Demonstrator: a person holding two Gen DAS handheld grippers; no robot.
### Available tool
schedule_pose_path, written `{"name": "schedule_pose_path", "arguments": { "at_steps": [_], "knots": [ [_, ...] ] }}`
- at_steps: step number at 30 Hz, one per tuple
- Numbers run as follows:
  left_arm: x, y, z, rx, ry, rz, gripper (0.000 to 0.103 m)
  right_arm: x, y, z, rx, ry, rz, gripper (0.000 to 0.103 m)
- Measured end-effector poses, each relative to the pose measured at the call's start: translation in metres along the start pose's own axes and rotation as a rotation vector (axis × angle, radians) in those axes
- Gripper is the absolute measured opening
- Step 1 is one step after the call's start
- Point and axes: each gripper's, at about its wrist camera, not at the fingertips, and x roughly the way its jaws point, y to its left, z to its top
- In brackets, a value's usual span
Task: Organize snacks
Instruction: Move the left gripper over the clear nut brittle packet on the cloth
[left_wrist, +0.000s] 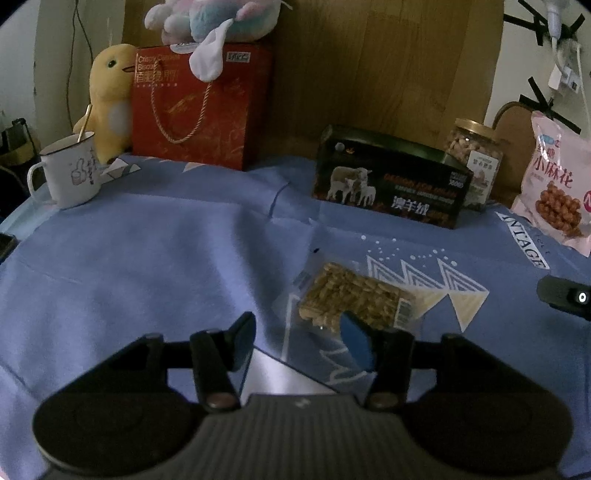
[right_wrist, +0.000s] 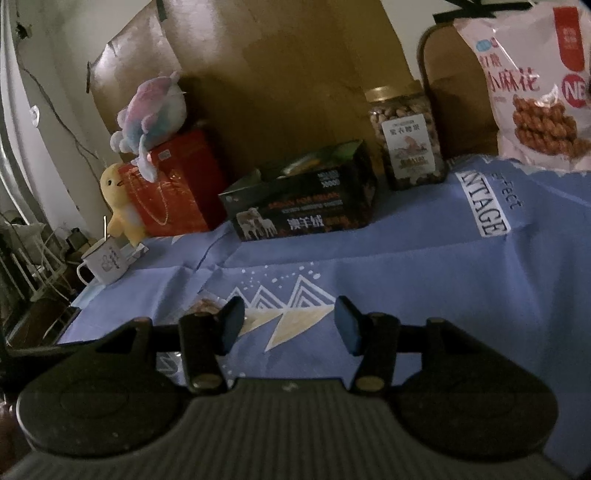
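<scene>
Barely started: your left fingers (left_wrist: 301, 341) and right fingers (right_wrist: 290, 325) both gape empty, cereal bar packet (left_wrist: 352, 301) loose by the left's right fingertip, unsorted.

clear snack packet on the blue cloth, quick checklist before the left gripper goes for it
1. Left gripper open, nothing between its fingers: ok.
2. Clear snack packet lying flat on the blue cloth, apart from the other snacks: ok.
3. Packet lined up between the fingers: not ok; it sits ahead and off towards the blue-padded finger.
4. Right gripper open and empty, clear of the packet: ok.
5. Black box, nut jar and pink bag out of the path: ok.
6. Where the packet should go: cannot tell.
</scene>
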Motion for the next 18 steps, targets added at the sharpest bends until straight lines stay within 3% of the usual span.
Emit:
{"name": "schedule_pose_path", "arguments": {
  "at_steps": [3, 14, 16, 18],
  "knots": [
    [-0.006, -0.009, -0.001, 0.026, -0.021, -0.008, 0.059, -0.003, -0.002, -0.004, 0.008, -0.001, -0.003, 0.057],
    [-0.02, -0.049, -0.007, 0.109, -0.033, -0.059, 0.061, -0.012, -0.003, -0.014, 0.025, 0.0, 0.016, 0.057],
    [-0.021, -0.046, -0.006, 0.109, -0.043, -0.036, 0.065, -0.014, -0.003, -0.015, 0.023, -0.004, 0.018, 0.057],
    [-0.022, -0.041, -0.005, 0.106, -0.056, 0.002, 0.081, -0.014, -0.005, -0.016, 0.029, -0.002, 0.023, 0.057]
  ]
}}
